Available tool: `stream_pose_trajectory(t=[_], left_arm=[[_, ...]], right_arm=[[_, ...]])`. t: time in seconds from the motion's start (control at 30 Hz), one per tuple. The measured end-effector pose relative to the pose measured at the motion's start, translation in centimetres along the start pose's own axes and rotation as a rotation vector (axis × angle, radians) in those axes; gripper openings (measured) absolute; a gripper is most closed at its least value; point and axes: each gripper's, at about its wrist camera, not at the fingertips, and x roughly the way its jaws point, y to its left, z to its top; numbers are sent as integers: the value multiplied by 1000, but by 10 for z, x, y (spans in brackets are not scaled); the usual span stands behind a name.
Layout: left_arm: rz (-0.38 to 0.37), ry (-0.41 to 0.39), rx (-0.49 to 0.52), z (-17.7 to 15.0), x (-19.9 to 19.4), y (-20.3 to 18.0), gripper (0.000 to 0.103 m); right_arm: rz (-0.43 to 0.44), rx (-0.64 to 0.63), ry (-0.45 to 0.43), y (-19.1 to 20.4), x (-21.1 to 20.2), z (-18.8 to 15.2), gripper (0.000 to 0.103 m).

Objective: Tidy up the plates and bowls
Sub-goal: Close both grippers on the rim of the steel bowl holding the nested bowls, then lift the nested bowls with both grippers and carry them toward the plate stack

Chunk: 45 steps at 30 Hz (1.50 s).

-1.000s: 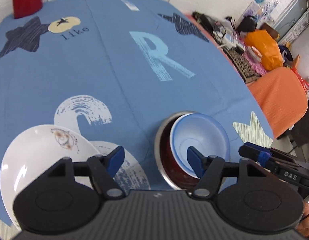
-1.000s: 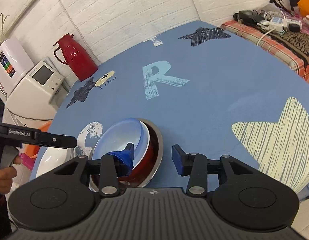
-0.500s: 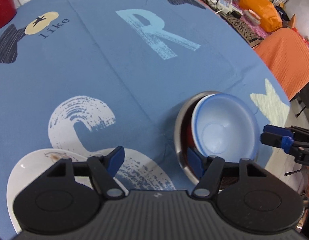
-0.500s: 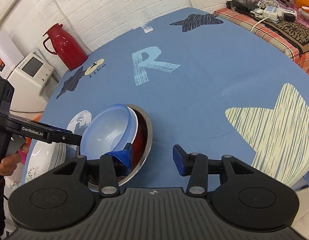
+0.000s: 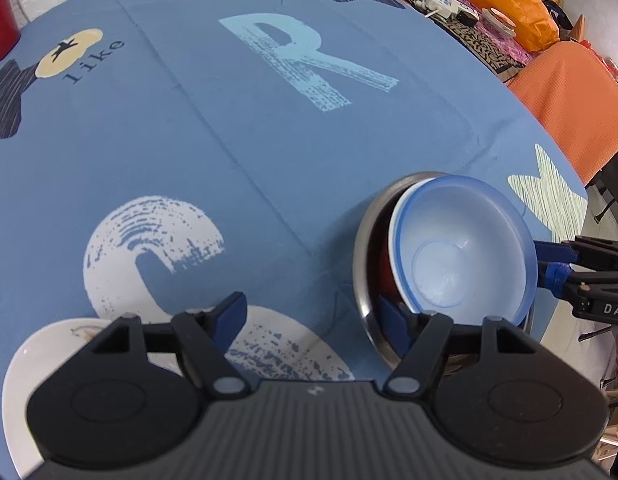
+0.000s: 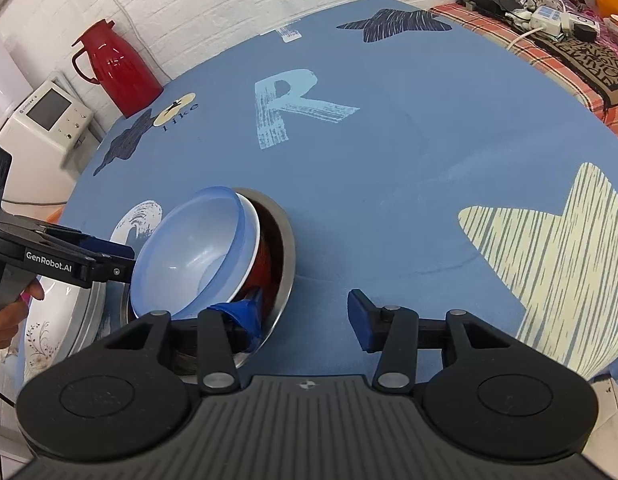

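Blue tablecloth [image 6: 389, 184] underneath; both my grippers gape, holding nothing. Translucent blue bowl [image 6: 193, 252], tilted in steel bowl [image 6: 287, 248], seems light, slippery: pinch its rim.

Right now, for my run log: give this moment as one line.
left gripper: open, empty | right gripper: open, straddling steel bowl rim | blue bowl: tilted in nested stack | white plate: apart

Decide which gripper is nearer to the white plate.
Left. The left gripper hangs right over the white plate at the table's near edge. The right gripper sits farther off, beyond the nested bowls.
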Motion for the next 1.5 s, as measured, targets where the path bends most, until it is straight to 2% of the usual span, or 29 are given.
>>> stream_pose_trajectory(t=[0.23,0.33,0.37,0.57,0.83,0.97,1.13,1.27,1.33,1.37,1.4,1.47,1.5], left_arm=[[-6,-2,-13,-1,3,0,72],[-3,-18,-18,-5,2,0,73],[-3,-19,-26,-5,2,0,73],[15,-35,-29,-7,1,-2,74],[34,-64,-18,-10,0,-5,76],[34,-70,-11,-11,0,-5,76],[30,-77,-2,-12,0,-4,77],[23,-78,-7,-11,1,-3,77],[15,-87,-12,-13,0,-2,77],[5,-85,-16,-14,0,-1,78],[-9,-78,-23,-15,1,0,73],[-43,-76,-41,-17,0,2,66],[-58,-81,-53,-19,-1,3,59]], right_arm=[[15,34,-2,-11,11,8,34],[25,29,-6,-16,12,7,45],[23,34,-11,-19,13,6,51],[-3,-13,-65,-18,12,-1,63],[-46,-24,-42,-12,16,4,64],[-55,-12,-58,-13,16,2,65],[-109,-29,-46,-4,19,3,65],[-126,-83,-72,4,18,0,57],[-108,-93,-100,7,16,-5,44],[-85,-94,-109,9,15,-5,26],[-76,-100,-114,12,14,-6,15],[-92,-147,-128,23,14,-8,5],[-95,-162,-131,26,14,-8,2]])
